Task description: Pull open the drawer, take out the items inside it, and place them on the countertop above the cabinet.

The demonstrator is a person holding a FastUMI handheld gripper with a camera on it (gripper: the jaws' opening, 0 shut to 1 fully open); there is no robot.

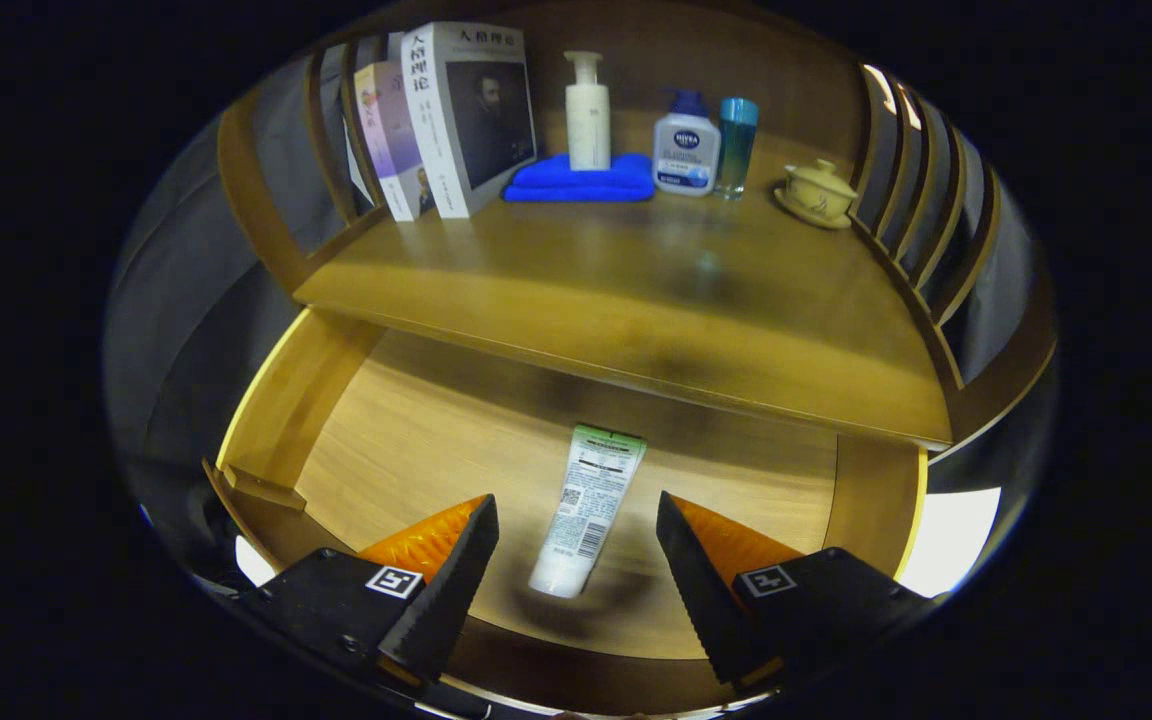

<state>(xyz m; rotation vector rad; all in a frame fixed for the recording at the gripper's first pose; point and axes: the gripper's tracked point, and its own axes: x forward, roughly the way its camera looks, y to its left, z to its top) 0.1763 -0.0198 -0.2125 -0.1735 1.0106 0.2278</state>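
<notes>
Gripper view: the drawer (356, 440) stands pulled out under the countertop (636, 300), its pale wood floor in plain sight. One item lies in it, a tube (586, 510), flat on the drawer floor, roughly in the middle from left to right. Its green crimped end points far, toward the cabinet, and its white cap end points near, toward the tongs.

The tube looks like soft plastic, light, with a smooth and probably slippery skin. Its body should give under pressure, so a hard squeeze at the middle may dent it or let it slide out. The cap end looks stiffer and rounder; the lower body just above the cap seems the best place to take hold, across its width.

The gripper (576, 570) is wide open, its two dark toothed fingers (456, 580) spread well to either side of the tube's near end. The tube lies between them, but neither finger touches it; how high the tips hang above the drawer floor cannot be told. They hold nothing.

On the far side of the countertop stand books (456, 120) at left, a blue cloth (576, 180) with a pump bottle (587, 110) on it, two more bottles (706, 145), and a lidded cup (816, 192) at right. The near strip of the countertop is bare, room enough for the tube.
</notes>
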